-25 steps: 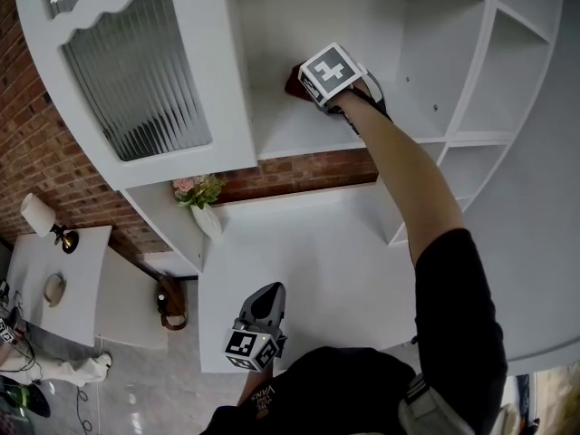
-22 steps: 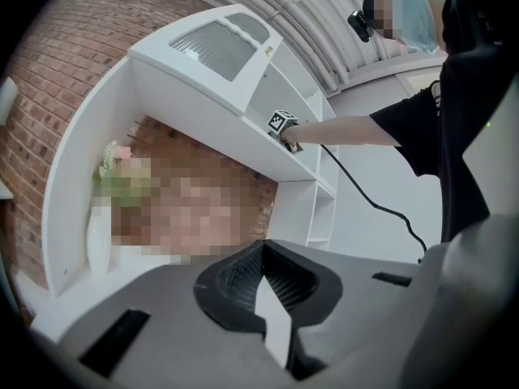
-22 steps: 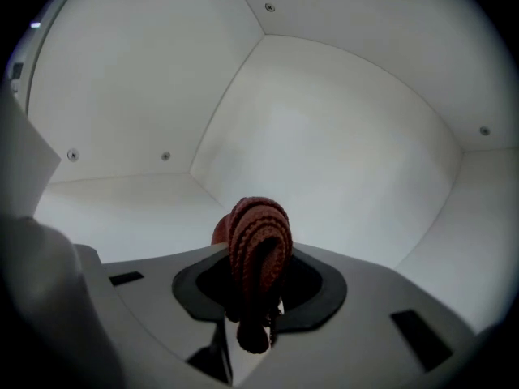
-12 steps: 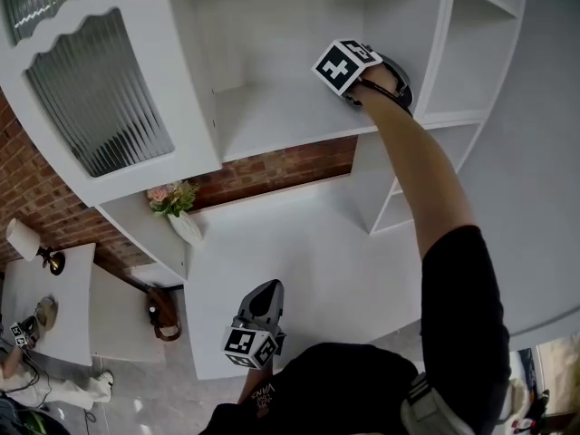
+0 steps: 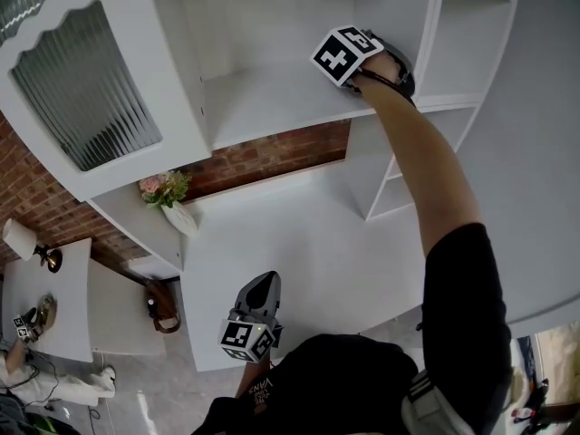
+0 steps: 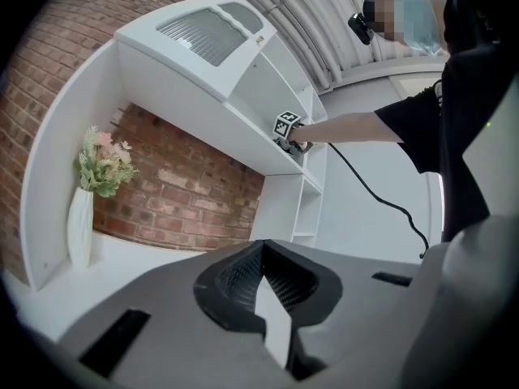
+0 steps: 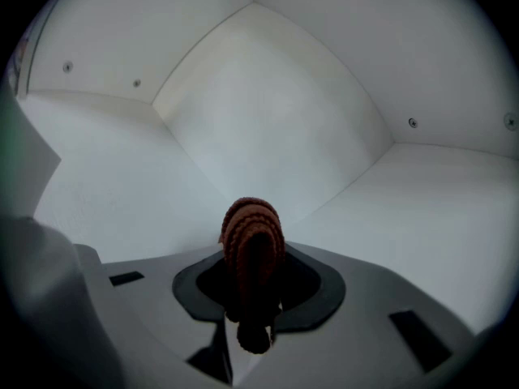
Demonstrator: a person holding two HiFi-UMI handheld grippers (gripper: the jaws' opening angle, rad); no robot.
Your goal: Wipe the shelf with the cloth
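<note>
Jaws, right: right gripper [image 7: 253, 258] clamped tight on the cloth [image 7: 251, 225], a bunched rust-brown wad poking out past the tips
Cloth spot: right end of the shelf [image 5: 272, 107], near its front edge
Handling: looks soft, light and floppy; I'd guess pinching the bunched middle works best
Jaws, left: left gripper [image 6: 263, 254] closed, nothing in it, hanging low, well away from the shelf

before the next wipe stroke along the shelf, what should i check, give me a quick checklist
1. Cloth clamped in right gripper: ok.
2. Cloth pressed onto the shelf: cannot tell.
3. Shelf ahead free of objects: ok.
4. Left gripper shut, empty, held low away from the shelf: ok.
5. Vase of flowers below, apart from the arm: ok.
</note>
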